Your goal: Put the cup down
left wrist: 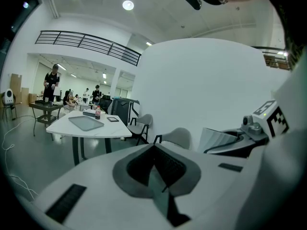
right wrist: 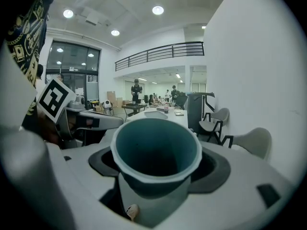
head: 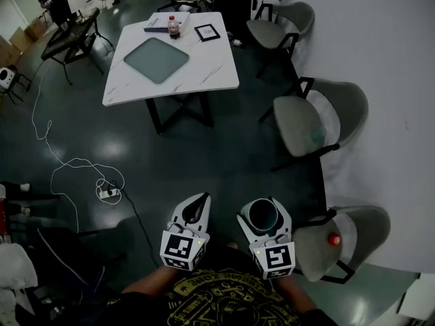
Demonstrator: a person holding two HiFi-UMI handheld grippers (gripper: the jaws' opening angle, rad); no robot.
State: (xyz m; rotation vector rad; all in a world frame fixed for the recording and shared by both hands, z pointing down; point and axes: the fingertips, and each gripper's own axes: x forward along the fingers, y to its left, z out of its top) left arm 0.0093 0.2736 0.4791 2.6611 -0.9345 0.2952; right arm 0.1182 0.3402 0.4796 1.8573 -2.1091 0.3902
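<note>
My right gripper (head: 264,214) is shut on a teal cup (head: 262,213) with a pale rim, held upright and empty in front of my body. In the right gripper view the cup (right wrist: 156,152) fills the space between the jaws, its mouth toward the camera. My left gripper (head: 196,209) hangs beside it to the left with its jaws closed together and nothing in them; the left gripper view shows its dark pads (left wrist: 158,169) meeting. A white marble-look table (head: 211,70) stands well ahead across the dark floor.
On the table lie a grey-green tray (head: 156,60), a bottle with a red cap (head: 173,26), a book (head: 158,23) and a small black frame (head: 206,32). Grey chairs (head: 319,121) line the white wall at right; the nearest (head: 340,240) carries a red object. A white cable (head: 75,168) trails on the floor.
</note>
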